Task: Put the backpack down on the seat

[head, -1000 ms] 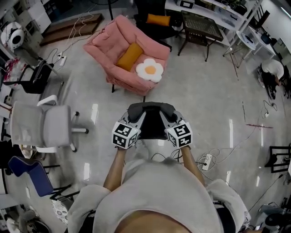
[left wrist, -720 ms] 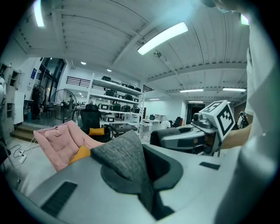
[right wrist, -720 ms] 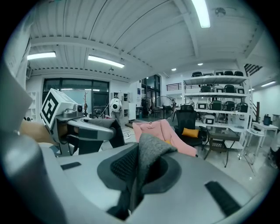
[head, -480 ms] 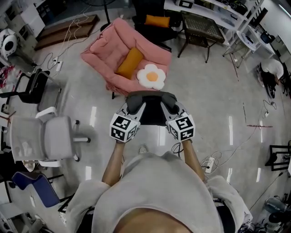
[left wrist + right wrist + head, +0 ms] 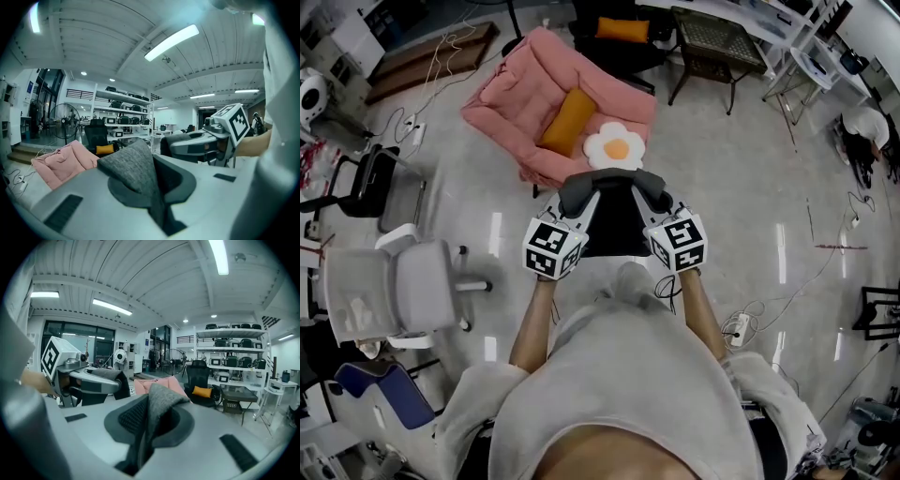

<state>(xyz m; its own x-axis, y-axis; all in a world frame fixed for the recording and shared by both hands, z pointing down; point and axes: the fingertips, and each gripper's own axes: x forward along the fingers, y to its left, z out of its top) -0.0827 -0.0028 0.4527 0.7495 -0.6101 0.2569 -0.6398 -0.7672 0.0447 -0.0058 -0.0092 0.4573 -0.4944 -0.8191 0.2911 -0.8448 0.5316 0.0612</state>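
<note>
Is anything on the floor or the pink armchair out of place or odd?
Nothing looks spilled or broken. A power strip and loose cables lie on the floor by the person's right side. An orange cushion and a flower cushion take up part of the armchair seat.

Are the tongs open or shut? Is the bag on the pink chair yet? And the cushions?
backpack: held up in the air
left tongs: shut on the backpack
right tongs: shut on the backpack
pink armchair: upright, backpack not on it yet
orange cushion: lying on the armchair's seat
flower cushion: lying at the armchair's front edge
</note>
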